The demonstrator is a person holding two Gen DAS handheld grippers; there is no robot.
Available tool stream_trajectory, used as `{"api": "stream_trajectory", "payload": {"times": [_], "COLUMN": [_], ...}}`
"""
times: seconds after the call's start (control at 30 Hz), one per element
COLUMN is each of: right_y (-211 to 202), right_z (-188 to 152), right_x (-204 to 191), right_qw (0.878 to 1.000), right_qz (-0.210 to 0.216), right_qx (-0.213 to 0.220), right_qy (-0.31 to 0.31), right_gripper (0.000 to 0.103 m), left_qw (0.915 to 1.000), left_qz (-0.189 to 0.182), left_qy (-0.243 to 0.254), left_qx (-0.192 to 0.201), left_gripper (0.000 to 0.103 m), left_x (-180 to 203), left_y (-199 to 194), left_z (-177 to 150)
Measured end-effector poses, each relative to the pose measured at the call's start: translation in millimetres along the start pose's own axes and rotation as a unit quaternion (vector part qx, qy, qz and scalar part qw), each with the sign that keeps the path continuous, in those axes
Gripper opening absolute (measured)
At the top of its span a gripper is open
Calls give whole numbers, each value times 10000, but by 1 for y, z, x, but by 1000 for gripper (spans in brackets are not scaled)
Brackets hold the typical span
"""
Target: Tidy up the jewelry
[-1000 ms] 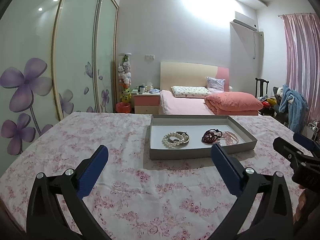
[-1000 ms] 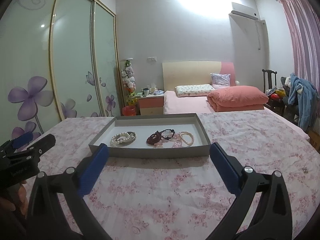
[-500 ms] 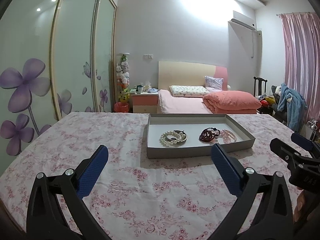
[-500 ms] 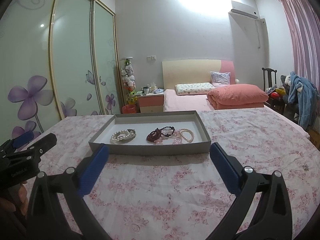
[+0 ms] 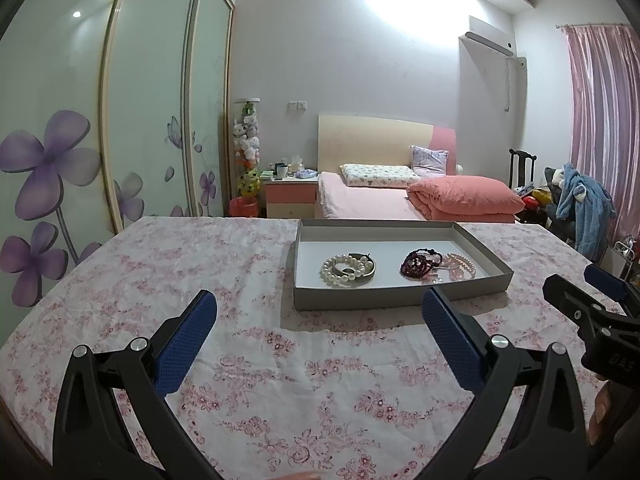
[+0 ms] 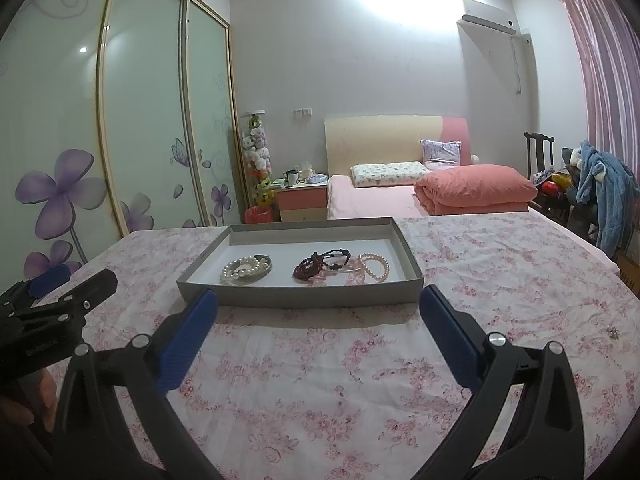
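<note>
Pink floral cloth [image 5: 248, 264] bears a grey tray [image 5: 400, 300] holding white pearl bracelets [image 5: 347, 269], dark red beads [image 5: 418, 264] and pink bracelets [image 6: 374, 266]. Left gripper [image 5: 320, 344] and right gripper [image 6: 318, 332]: jaws wide, empty. Only the right view shows a small brooch [image 6: 612, 332] on the cloth.

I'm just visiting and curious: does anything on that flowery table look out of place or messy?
Yes: a small sparkly piece lies alone on the tablecloth, right of the tray. The dark beads and pink bracelets lie tangled together.
</note>
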State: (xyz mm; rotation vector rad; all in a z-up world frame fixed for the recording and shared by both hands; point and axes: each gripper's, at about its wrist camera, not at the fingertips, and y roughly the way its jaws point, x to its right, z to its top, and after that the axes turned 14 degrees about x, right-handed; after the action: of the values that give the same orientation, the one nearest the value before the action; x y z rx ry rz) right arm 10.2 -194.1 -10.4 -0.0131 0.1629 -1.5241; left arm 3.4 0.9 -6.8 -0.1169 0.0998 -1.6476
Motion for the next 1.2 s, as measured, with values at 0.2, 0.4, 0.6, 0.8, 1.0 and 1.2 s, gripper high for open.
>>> {"api": "stream_trajectory", "payload": {"times": [0.2,0.4,0.6,0.8,1.0,1.2], "right_y": [1,3,2,3,3,3], "right_z": [-2,-4,-4,-3,-3,-4], "right_x": [0,1,1,0,0,-1], "right_qw": [10000,10000,10000,10000,10000,10000], "right_qz": [-3,-8,-5,-7,-6,3], "right_qx": [-17,-46,-44,-46,-47,-70], "right_qy": [2,11,9,10,11,1], "right_gripper": [99,99,99,99,99,99], "left_qw": [10000,10000,10000,10000,10000,10000], "left_qz": [-3,-7,-13,-17,-27,31], "left_qy": [4,-3,3,4,2,37], "left_qx": [-18,-57,-52,-59,-60,-48], "left_gripper": [101,101,101,101,101,101], "left_x": [0,0,0,1,1,4], "left_y": [1,3,3,3,3,3], "left_z": [0,-1,-1,-1,-1,-2]}}
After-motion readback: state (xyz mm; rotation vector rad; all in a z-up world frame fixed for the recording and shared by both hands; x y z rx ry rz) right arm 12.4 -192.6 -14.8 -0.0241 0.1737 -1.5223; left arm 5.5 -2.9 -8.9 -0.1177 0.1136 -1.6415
